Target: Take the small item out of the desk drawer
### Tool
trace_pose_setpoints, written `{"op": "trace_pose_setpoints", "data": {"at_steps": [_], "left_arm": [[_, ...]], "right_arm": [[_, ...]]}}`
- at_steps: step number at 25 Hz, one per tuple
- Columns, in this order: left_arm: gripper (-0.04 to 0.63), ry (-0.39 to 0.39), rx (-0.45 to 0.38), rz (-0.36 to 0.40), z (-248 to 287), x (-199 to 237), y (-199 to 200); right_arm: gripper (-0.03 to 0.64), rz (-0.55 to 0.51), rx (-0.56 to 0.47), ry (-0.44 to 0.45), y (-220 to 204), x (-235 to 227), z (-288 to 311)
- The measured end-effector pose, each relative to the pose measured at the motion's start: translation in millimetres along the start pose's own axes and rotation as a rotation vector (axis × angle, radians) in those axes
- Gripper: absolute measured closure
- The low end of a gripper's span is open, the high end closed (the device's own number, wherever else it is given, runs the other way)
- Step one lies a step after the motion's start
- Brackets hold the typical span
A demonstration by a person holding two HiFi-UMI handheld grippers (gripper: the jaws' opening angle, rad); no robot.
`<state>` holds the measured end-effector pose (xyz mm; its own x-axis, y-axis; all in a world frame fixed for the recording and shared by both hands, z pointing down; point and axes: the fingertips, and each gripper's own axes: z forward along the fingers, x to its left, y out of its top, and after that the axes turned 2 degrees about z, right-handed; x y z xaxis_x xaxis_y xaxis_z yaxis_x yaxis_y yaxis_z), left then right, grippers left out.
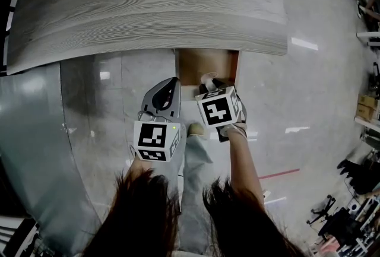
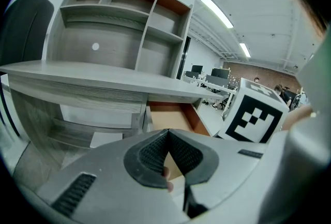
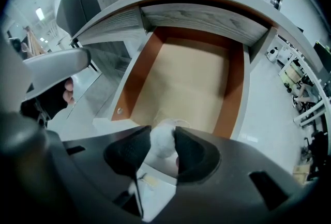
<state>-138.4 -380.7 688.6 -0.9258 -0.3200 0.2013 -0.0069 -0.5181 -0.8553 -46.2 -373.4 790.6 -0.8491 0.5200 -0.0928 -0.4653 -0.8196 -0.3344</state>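
My right claw [image 3: 162, 134] stands open, its jaws straddling the small white item [image 3: 161, 146] at the near edge of the open drawer [image 3: 133, 83], at 6 o'clock in its own view; my left claw [image 2: 166, 134] is closed and empty. If I close off-centre, I judge the soft item could slip back inside. Only the right gripper view shows it between the pads, while the head view half hides it behind the marker cube [image 1: 218, 108].

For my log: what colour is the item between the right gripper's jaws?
Small item: white, clearest in the right gripper view.
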Motion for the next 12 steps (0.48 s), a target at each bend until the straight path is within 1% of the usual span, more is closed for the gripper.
{"op": "trace_pose_setpoints", "data": {"at_steps": [5, 12], "left_arm": [[0.583, 0.016, -0.006, 0.002, -6, 0, 1], [0.583, 0.036, -0.021, 0.008, -14, -9, 10]], "right_arm": [[0.457, -0.014, -0.014, 0.001, -2, 1, -7], [0.457, -0.020, -0.088, -0.012, -1, 1, -25]]}}
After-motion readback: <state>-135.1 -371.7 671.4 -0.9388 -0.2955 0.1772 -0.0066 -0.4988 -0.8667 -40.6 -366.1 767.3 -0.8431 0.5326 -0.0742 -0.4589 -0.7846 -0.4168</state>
